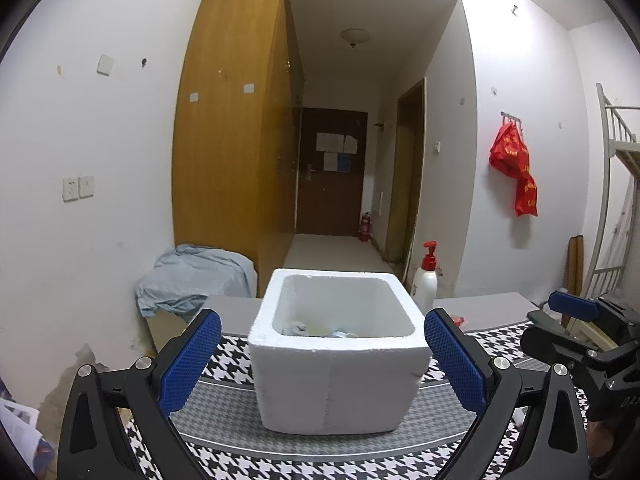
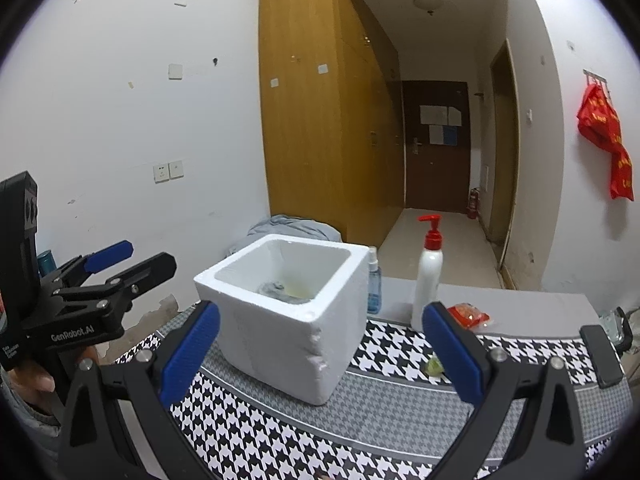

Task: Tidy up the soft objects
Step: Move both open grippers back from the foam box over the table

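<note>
A white foam box (image 1: 338, 354) stood open on the houndstooth cloth (image 1: 280, 460), holding a grey soft item (image 2: 276, 290) and other pale pieces too unclear to name. Behind it, to the right, a white pump bottle (image 2: 427, 280) stood near a small blue spray bottle (image 2: 374, 286) and a red packet (image 2: 468, 314). The left gripper (image 1: 322, 360) faced the box with jaws spread wide, empty. The right gripper (image 2: 320, 354) was likewise wide open and empty. A wooden wardrobe (image 1: 232, 120) rose against the far wall.
</note>
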Demonstrator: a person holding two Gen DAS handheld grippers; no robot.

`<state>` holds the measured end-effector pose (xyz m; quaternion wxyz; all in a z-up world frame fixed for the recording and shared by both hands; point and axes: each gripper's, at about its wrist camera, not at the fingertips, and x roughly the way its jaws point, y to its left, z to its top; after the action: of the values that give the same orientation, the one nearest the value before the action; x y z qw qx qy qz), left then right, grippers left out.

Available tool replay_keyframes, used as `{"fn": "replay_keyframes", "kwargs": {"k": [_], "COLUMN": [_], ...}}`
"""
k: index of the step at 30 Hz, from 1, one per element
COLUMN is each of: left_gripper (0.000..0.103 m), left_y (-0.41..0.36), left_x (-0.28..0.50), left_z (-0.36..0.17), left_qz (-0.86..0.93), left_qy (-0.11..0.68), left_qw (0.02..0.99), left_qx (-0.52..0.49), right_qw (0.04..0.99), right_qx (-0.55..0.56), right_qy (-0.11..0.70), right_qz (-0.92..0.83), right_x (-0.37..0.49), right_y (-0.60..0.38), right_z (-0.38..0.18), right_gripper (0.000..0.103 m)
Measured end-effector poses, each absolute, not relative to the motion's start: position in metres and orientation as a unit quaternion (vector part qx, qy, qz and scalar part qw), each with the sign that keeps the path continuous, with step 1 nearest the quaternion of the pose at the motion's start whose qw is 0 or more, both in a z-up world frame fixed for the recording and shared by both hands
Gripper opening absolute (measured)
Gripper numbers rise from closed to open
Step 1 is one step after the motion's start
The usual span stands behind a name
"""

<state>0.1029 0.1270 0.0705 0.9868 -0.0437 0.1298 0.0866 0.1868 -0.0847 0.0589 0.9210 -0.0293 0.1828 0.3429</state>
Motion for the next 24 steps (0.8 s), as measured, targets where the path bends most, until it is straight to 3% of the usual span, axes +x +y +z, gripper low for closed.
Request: {"fn": "replay_keyframes", "kwargs": {"k": [24], "left_gripper": [0.102], "left_y": [0.113], "left_x": [0.114], "left_z": [0.052], "left_qz": [0.073], "left_qy": [0.145], "left_qw": [0.985], "left_qx": [-0.053], "right_qw": [0.921], "right_qx": [-0.026], "right_qy": [0.207], "right_qz": [0.330], "right_x": [0.187], "right_y": [-0.114], "right_z": [0.032], "right_gripper": [0.103]}}
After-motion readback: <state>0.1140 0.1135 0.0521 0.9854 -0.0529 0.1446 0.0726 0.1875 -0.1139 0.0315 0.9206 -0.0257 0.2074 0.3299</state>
